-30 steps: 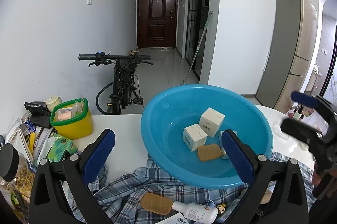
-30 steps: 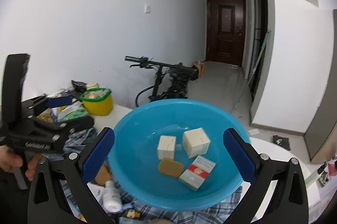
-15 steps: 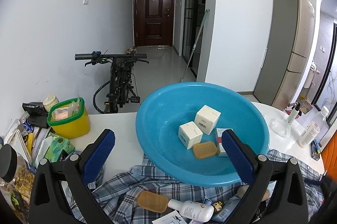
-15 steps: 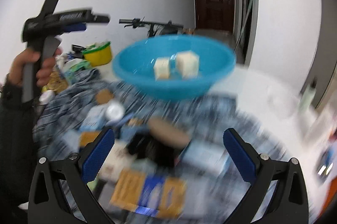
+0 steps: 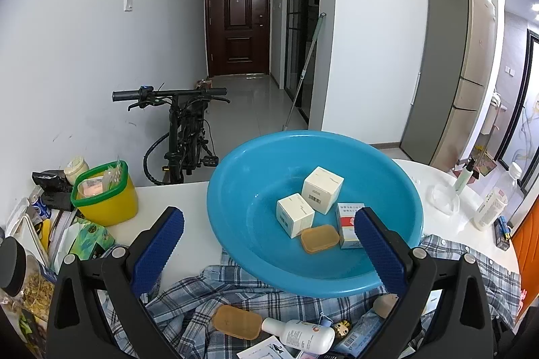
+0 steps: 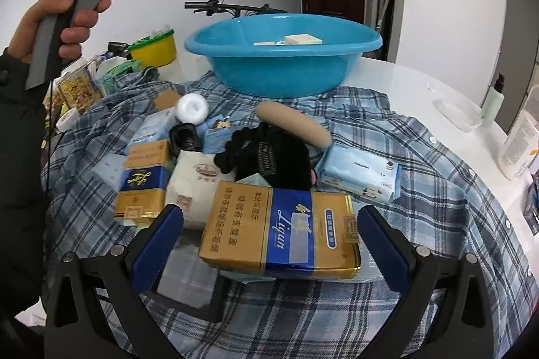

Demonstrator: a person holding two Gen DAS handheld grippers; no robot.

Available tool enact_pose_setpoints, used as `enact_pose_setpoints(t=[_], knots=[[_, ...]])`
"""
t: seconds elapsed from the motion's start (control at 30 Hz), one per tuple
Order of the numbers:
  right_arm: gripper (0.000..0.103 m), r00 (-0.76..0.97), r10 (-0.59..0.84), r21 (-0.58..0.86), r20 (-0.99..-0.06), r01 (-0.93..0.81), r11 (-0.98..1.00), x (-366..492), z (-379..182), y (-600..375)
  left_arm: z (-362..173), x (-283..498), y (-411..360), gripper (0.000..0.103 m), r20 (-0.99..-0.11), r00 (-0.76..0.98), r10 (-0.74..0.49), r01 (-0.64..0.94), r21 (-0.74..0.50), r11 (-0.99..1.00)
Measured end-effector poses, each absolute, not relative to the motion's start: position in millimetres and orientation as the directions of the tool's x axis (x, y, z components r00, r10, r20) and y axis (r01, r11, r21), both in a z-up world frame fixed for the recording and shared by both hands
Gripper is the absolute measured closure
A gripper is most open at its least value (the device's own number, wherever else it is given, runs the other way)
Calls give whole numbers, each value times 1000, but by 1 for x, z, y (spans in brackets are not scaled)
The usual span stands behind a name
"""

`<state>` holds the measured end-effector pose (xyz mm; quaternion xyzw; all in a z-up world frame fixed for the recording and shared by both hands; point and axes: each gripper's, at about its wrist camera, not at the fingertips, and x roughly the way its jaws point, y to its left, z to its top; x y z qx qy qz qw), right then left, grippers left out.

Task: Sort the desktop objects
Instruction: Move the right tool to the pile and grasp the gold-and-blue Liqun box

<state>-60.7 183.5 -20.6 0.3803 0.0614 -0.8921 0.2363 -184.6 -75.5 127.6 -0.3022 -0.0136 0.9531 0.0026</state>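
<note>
Here my right gripper [image 6: 269, 244] hung low near the tabletop's front edge, jaws spread wide on either side of a gold and blue carton [image 6: 279, 236], gripping nothing. The carton lay flat on the plaid shirt [image 6: 421, 163] among a black glove [image 6: 269, 153], a pack of tissues [image 6: 360, 173] and other boxes. My left gripper [image 5: 269, 244] (held up by a hand [image 6: 50, 22]) was spread and empty too, facing the blue basin [image 5: 269, 251] toward the back edge, which held two white boxes [image 5: 308, 200].

black gripper frames [image 6: 269, 244], ridged blue pads [image 6: 158, 244], silver screws, dark sleeve [image 6: 17, 136]
</note>
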Motion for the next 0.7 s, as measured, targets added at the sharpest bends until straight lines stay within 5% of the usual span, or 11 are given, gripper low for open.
enact_pose_setpoints(t=[0.57, 0.63, 0.7], knots=[[0, -636, -410, 138, -654, 432, -891, -66, -20, 209, 126, -186, -71, 0, -583, -813, 7, -2, -9, -1000], [13, -655, -392, 120, -646, 420, -899, -68, -17, 211, 126, -186, -70, 0, -583, -813, 8, -4, -9, -1000], [52, -655, -399, 130, -642, 419, -899, -71, -16, 213, 126, -186, -69, 0, -584, -812, 8, -4, -8, -1000]])
